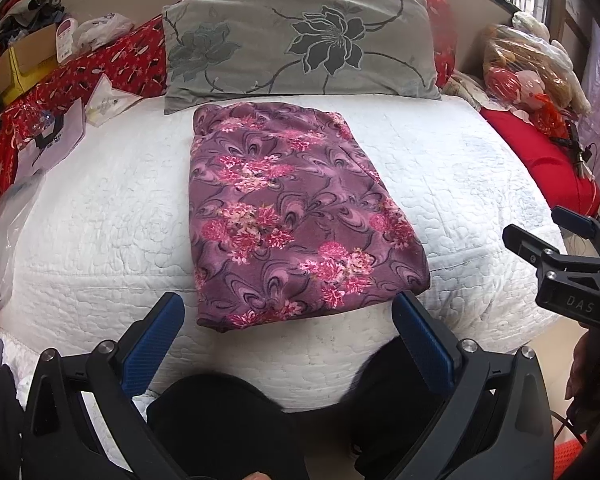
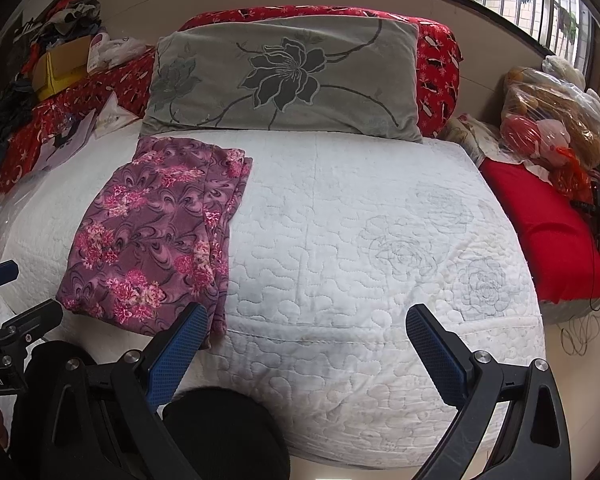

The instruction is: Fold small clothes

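Note:
A purple garment with pink flowers (image 1: pixel 288 216) lies folded into a long rectangle on the white quilted bed (image 1: pixel 100 216). My left gripper (image 1: pixel 288 312) is open and empty, its blue pads on either side of the garment's near edge, above the bed. In the right wrist view the garment (image 2: pixel 156 232) lies at the left. My right gripper (image 2: pixel 308 324) is open and empty over bare quilt (image 2: pixel 360 240), its left pad just by the garment's near right corner. The right gripper also shows in the left wrist view (image 1: pixel 540 232) at the right edge.
A grey pillow with a dark flower (image 1: pixel 300 44) lies across the head of the bed. Red patterned bedding (image 1: pixel 112 64), a cardboard box (image 1: pixel 24 60) and papers sit at the left. A red cushion (image 1: pixel 540 156) and bagged soft toys (image 1: pixel 532 68) sit at the right.

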